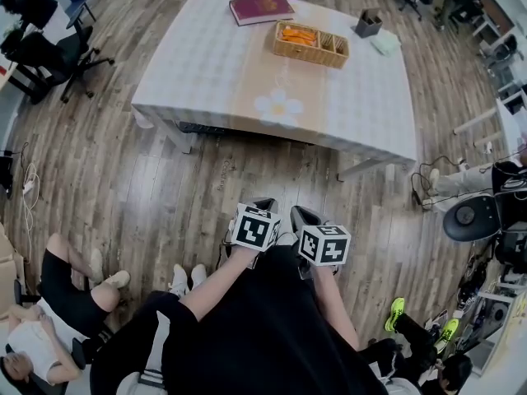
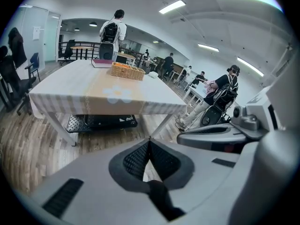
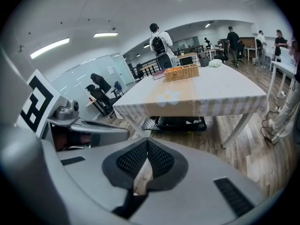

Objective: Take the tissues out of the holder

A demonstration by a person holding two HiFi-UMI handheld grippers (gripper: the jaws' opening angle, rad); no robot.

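A small dark holder (image 1: 368, 23) stands at the far right corner of the cloth-covered table (image 1: 206, 72), with a pale tissue (image 1: 384, 44) lying beside it. In the right gripper view the holder (image 3: 203, 60) and the tissue (image 3: 215, 63) show far off, past the basket. Both grippers hang low in front of the person's body, well short of the table. My left gripper (image 1: 265, 205) (image 2: 149, 139) is shut with nothing in it. My right gripper (image 1: 303, 215) (image 3: 147, 142) is also shut and empty.
A red book (image 1: 260, 8) and a wicker basket (image 1: 311, 44) with orange things sit on the table's far side. Office chairs (image 1: 49, 48) stand at the left. A person (image 1: 58, 303) sits on the floor at lower left; another with a backpack (image 2: 112, 32) stands behind the table.
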